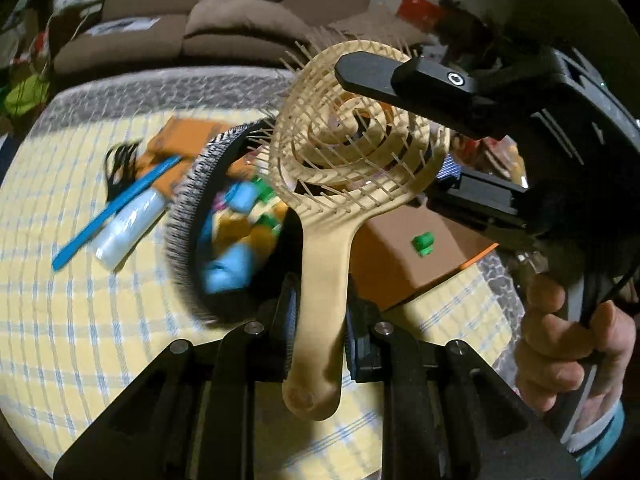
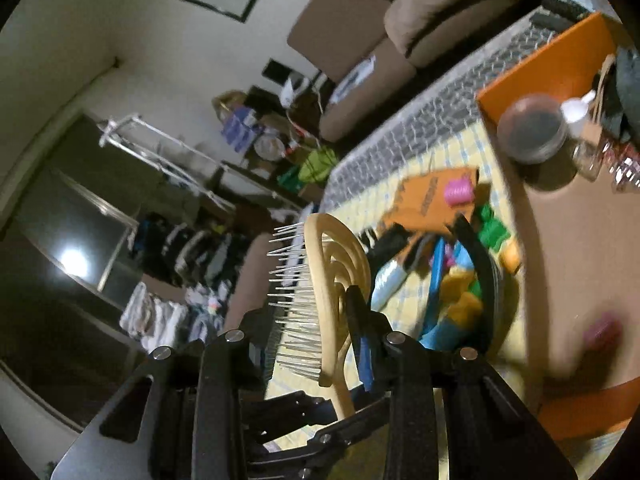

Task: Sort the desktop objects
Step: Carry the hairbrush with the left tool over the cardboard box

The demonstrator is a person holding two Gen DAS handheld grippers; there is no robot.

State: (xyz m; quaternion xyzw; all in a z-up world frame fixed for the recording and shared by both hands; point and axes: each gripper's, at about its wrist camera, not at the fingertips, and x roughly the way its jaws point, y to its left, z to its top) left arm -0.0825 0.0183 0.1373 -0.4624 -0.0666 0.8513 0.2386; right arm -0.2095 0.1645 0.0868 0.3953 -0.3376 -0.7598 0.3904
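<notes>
A cream spiral hairbrush [image 1: 352, 148] is held above the table. My left gripper [image 1: 320, 316] is shut on its handle. My right gripper [image 2: 316, 320] comes in from the right in the left wrist view, its two fingers [image 1: 400, 76] lying either side of the brush head. In the right wrist view the brush head [image 2: 340, 276] stands edge-on between the right fingers, bristles to the left; whether they press on it is unclear. Below lies a round black basket [image 1: 188, 216] with colourful hair rollers [image 1: 236, 248].
A brown-orange box lid [image 1: 404, 256] with a green roller [image 1: 423, 244] lies right of the basket. A blue comb [image 1: 116, 212], a white tube [image 1: 128, 228] and an orange card [image 1: 188, 140] lie on the yellow checked tablecloth [image 1: 80, 320]. Jars [image 2: 534, 128] stand on the tray.
</notes>
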